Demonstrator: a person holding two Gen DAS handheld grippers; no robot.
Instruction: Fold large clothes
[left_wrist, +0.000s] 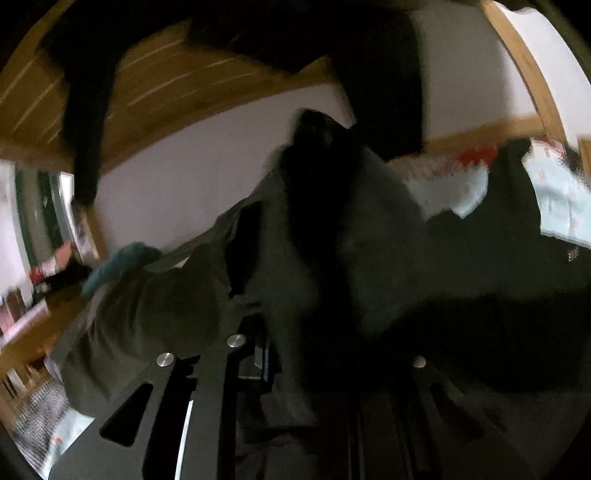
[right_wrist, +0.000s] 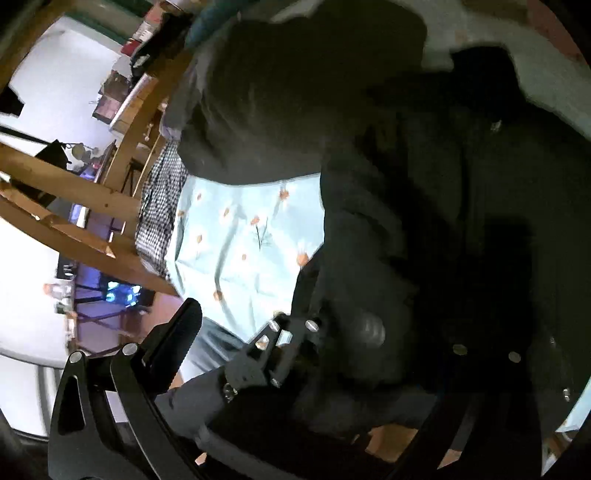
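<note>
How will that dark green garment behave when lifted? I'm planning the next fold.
Likely floppy: the dark green garment bunches and droops around the left gripper. Probably fairly heavy, since it looks thick. It seems matte, so unlikely to slip.

Dark garment (left_wrist: 332, 240) blurring with motion, covering left gripper (left_wrist: 295, 295) fingertips — jaw state unreadable; right gripper (right_wrist: 295, 332) far finger lying buried under cloth.

A light blue flowered sheet (right_wrist: 240, 240) covers the bed. A checked cloth (right_wrist: 159, 206) lies just beside the sheet, against the wooden bed frame (right_wrist: 74, 199).
</note>
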